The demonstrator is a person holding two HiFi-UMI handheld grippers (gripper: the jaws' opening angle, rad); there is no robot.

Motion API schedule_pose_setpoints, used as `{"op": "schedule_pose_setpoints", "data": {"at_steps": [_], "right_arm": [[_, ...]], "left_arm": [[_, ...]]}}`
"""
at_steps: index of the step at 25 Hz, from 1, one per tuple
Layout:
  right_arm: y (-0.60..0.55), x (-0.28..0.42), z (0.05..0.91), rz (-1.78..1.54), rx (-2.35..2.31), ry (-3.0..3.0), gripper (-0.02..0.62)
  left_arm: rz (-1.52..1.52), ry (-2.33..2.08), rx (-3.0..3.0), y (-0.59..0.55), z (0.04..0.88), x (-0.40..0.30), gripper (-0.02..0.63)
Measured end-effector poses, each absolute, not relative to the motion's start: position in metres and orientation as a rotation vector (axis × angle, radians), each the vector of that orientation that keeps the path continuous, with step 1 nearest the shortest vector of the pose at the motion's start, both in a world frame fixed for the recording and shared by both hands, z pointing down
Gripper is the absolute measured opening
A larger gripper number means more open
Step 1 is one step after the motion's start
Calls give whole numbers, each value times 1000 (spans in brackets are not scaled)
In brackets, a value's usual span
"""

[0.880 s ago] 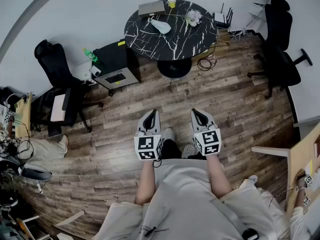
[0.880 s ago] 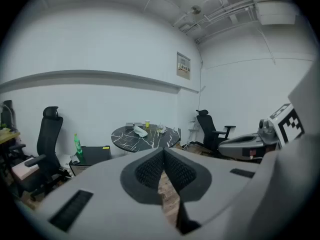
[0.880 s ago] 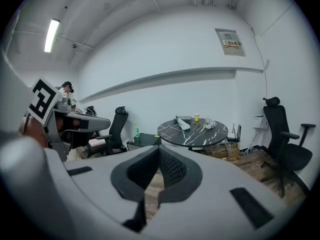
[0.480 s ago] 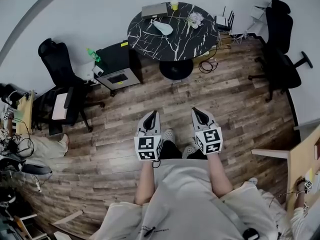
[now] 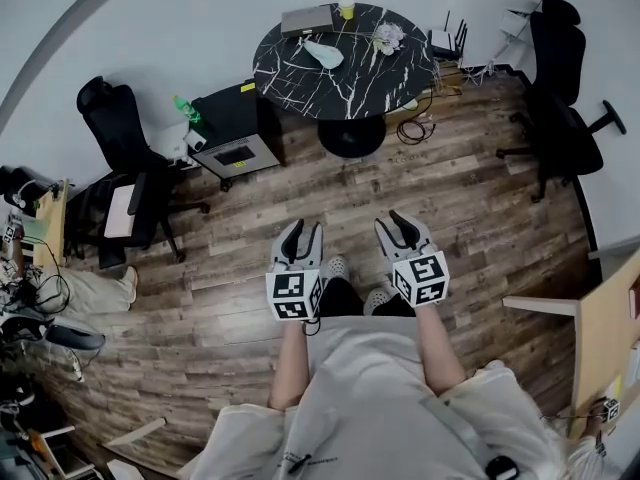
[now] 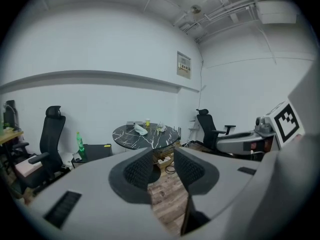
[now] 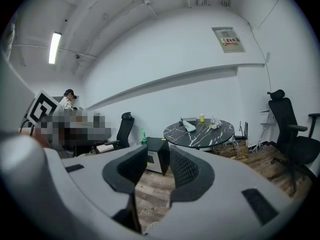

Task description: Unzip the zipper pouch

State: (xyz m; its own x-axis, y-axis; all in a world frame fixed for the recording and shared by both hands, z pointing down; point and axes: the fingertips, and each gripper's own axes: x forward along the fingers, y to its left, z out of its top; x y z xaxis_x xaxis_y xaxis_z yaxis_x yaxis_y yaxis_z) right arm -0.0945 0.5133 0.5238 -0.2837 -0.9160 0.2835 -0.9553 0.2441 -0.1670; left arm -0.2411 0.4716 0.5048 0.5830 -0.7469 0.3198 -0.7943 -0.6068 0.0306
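Observation:
A pale, light-coloured pouch [image 5: 322, 53] lies on the round black marble table [image 5: 345, 78] at the far side of the room, well away from both grippers. It also shows small in the left gripper view as the pouch [image 6: 140, 130] and in the right gripper view as the pouch [image 7: 189, 126]. My left gripper [image 5: 302, 231] and right gripper [image 5: 396, 222] are held side by side in front of the person's body, above the wooden floor. Both stand open with nothing between their fingers, as the left gripper [image 6: 162, 155] and the right gripper [image 7: 158, 155] show.
A laptop [image 5: 307, 18], a yellow cup [image 5: 346, 8] and a crumpled bundle [image 5: 387, 36] share the table. A black cabinet [image 5: 232, 128] with a green bottle [image 5: 184, 110] stands left of it. Black office chairs [image 5: 118, 138] [image 5: 560, 98] sit left and right. Cables [image 5: 415, 123] lie by the table base.
Both grippers' jaws have spread apart; earlier their tips were together. The hands have stayed at about the same place.

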Motion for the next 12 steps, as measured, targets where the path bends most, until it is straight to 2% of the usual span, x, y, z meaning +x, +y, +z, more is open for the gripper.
{"op": "schedule_pose_setpoints", "data": {"at_steps": [5, 12], "right_arm": [[501, -92, 527, 502, 1766, -2389, 204], [471, -92, 542, 521, 1718, -2373, 204]], "left_arm": [[424, -1302, 2623, 467, 506, -241, 160], [411, -1284, 2596, 435, 519, -236, 160]]}}
